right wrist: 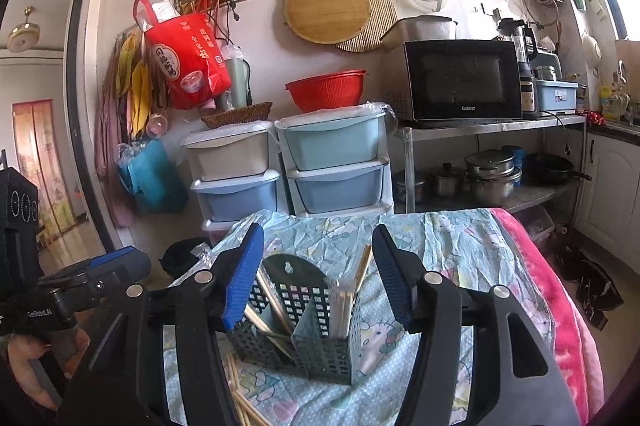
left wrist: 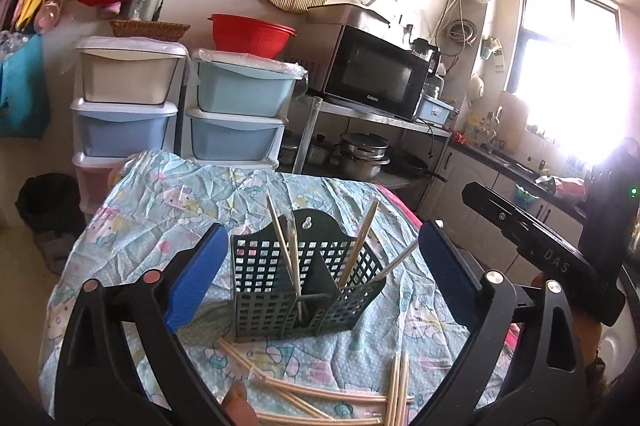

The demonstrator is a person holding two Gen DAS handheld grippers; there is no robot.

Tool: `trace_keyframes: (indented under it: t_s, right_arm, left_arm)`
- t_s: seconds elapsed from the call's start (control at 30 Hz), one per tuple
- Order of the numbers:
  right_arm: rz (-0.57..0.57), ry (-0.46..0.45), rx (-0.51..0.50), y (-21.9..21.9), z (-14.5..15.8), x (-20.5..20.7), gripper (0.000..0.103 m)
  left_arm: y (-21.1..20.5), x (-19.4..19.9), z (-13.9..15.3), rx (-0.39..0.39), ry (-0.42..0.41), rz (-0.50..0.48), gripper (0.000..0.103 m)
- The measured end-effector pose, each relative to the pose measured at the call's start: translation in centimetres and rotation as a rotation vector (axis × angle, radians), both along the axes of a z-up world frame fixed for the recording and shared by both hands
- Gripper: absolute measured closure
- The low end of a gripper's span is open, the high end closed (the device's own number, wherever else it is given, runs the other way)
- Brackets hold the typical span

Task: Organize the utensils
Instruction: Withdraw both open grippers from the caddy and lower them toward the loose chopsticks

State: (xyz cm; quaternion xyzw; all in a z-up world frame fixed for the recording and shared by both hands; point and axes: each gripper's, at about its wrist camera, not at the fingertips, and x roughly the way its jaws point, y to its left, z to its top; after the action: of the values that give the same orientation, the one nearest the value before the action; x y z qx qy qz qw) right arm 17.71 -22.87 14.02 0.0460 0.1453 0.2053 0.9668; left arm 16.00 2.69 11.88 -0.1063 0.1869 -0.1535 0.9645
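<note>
From the left wrist, the left tool [left wrist: 318, 276] hangs released, blue pads wide either side of the green holder [left wrist: 304, 286], which stands mid-desk on the patterned cloth [left wrist: 160, 210] with chopsticks [left wrist: 286, 250] upright inside. Loose chopsticks [left wrist: 320, 398] lie near the front edge. From the right wrist, the right tool [right wrist: 318, 276] also gapes, empty, above the holder [right wrist: 304, 326]; bare cloth runs right to a pink blanket [right wrist: 560, 306].

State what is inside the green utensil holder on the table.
The green utensil holder has wooden chopsticks standing tilted in its compartments, tips above the rim. Their lower ends are partly hidden by the perforated walls and divider.
</note>
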Motion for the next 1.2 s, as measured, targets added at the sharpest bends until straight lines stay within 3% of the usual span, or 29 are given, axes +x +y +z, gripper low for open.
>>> trace_keyframes:
  t_s: [0.5, 1.2]
  right_arm:
    - [0.040, 0.038, -0.053, 0.8, -2.0, -2.1, 0.045]
    - [0.041, 0.230, -0.120, 1.1, -9.1, -2.9, 0.045]
  left_arm:
    - [1.1, -1.6, -2.2, -0.017, 0.056, 0.033, 0.011]
    - [4.3, -2.7, -9.1, -0.049, 0.235, 0.126, 0.011]
